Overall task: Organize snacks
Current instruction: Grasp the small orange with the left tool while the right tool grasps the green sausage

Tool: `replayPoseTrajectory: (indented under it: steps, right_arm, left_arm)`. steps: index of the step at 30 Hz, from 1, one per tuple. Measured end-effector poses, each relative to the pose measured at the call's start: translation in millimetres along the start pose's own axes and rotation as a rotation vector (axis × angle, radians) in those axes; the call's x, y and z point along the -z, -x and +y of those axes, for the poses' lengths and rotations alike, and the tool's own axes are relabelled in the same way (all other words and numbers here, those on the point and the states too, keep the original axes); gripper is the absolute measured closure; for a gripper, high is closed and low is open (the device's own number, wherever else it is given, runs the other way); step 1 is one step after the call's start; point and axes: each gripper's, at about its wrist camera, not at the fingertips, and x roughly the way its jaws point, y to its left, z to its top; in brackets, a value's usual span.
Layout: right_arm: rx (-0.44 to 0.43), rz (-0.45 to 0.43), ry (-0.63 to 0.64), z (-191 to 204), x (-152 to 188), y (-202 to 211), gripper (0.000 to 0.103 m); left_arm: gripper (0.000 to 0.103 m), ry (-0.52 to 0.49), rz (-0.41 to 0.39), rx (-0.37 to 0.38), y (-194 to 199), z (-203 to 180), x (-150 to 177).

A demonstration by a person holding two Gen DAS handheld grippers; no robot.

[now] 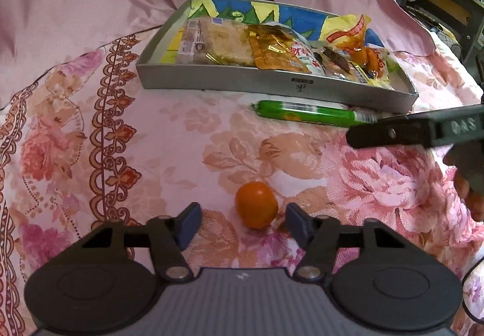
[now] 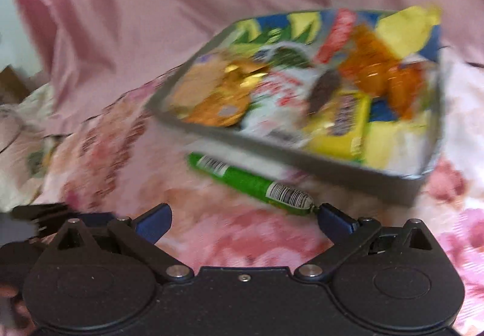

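Orange and round, a small snack (image 1: 256, 204) lies on the floral cloth (image 1: 169, 151) between the left gripper's (image 1: 243, 222) part-open, untouching jaws, while the right gripper (image 2: 245, 219), open, nears the green sausage stick's (image 2: 251, 181) near end beside the grey tray (image 1: 272, 87).

Floral bedspread (image 1: 151, 139), tray (image 1: 272, 84), green tube (image 1: 305, 113), orange sweet (image 1: 256, 204)

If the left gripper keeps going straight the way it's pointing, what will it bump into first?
Most likely the orange ball. It sits on the cloth just ahead, between the open fingers of the left gripper, nearer the right one. Depth is hard to judge, so it might meet the cloth first.
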Motion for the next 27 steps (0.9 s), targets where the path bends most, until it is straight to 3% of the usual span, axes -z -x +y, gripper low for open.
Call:
replayPoseTrajectory:
  steps: [4, 9, 12, 14, 17, 21, 23, 27]
  right_arm:
    - [-0.027, 0.058, 0.067, 16.9, 0.2, 2.7, 0.002]
    - [0.047, -0.028, 0.093, 21.7, -5.9, 17.3, 0.003]
    - [0.080, -0.024, 0.114, 19.5, -6.4, 8.1, 0.010]
    - [0.109, -0.016, 0.152, 22.5, -4.2, -2.3, 0.020]
    - [0.129, 0.007, 0.207, 28.0, 0.6, -14.6, 0.023]
    - [0.162, 0.005, 0.271, 38.8, 2.7, -21.2, 0.037]
    - [0.210, 0.003, 0.280, 41.3, 3.2, -22.5, 0.051]
    - [0.274, 0.003, 0.296, 45.5, 4.4, -22.3, 0.063]
  left_arm:
    - [0.045, 0.020, -0.004, -0.006, 1.2, 4.9, 0.0]
    - [0.045, 0.052, -0.003, 0.003, 1.9, 8.4, -0.9]
    - [0.049, 0.036, -0.004, 0.002, 1.8, 5.5, -0.9]
    - [0.055, 0.024, -0.002, 0.006, 2.2, 3.3, -1.0]
    - [0.064, 0.014, -0.002, 0.021, 3.5, 0.1, -1.4]
    - [0.069, 0.018, -0.002, 0.033, 1.5, 0.8, -1.5]
    - [0.069, 0.036, -0.001, 0.042, 1.2, 3.3, -2.5]
    - [0.069, 0.073, 0.008, 0.042, 1.7, 8.3, -3.2]
